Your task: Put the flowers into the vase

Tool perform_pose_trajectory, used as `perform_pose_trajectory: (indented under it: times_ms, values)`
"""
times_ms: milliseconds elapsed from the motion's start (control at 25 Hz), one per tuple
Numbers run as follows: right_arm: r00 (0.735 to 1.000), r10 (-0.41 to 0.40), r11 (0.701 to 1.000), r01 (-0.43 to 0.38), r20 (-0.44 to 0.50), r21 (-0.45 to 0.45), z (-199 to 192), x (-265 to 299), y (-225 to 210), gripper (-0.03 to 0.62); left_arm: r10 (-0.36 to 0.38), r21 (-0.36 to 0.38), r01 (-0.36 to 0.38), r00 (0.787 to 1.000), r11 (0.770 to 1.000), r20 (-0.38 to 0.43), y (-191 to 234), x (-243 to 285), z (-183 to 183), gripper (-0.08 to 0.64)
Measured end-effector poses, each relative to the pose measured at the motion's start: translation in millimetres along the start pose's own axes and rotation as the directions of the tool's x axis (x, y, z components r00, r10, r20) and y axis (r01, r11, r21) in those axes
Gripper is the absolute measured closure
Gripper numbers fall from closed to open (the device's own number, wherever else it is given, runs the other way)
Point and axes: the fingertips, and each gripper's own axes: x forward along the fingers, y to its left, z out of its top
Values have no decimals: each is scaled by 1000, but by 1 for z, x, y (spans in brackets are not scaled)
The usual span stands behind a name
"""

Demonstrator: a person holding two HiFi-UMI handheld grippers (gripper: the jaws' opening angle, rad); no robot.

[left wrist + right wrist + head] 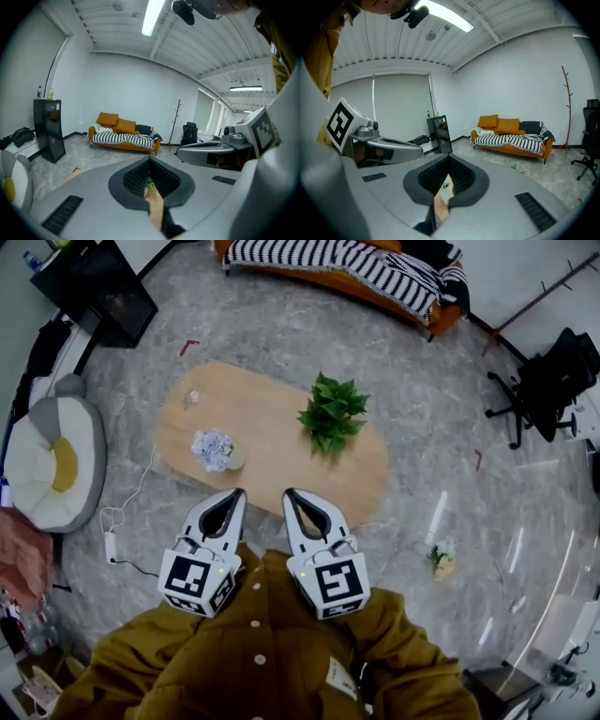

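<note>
- While I hold both tongs close in front of my chest, the left gripper (236, 493) has its jaws pressed tip to tip. Nothing is caught between them.
- The right gripper (289, 493) is closed just the same, tips together and empty. In its own view only a sliver of tan tabletop shows through the hollow behind the tips.
- The two tongs sit side by side, near each other but not touching. Both point toward the oval wooden table (272, 474), and in the head view their tips lie at its near edge.
- The flowers (212, 447), a pale lilac bunch, are on the left half of the table, just ahead of the left gripper and apart from it.
- A small round vase (236, 459) sits at the right side of the bunch, touching it. I cannot tell whether the stems are inside it.
- A green leafy plant (333, 413) stands on the table farther right, well apart from the lilac bunch.
- A second small bunch (441, 559) lies on the grey floor beyond the right end of the table, well away from both tongs.
- Past the table stands an orange sofa (347, 282) with a striped blanket over it.
- A black office chair (548, 385) is at the right, and a white and yellow cushion (52, 460) lies at the left.
</note>
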Motion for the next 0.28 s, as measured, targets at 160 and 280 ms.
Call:
perform_pose_trajectory:
  times_ms: [160,280]
  values:
    - [1000,7,1000,-7,-10,-1,-6,-6,4,586,-1,-4,1,1000,1000,-8,-6,-2,-4,554]
    - [1000,13,1000,-13,-18,3,-5,-11,9,586,0,-7,0,1000,1000,-12,-9,-6,-2,552]
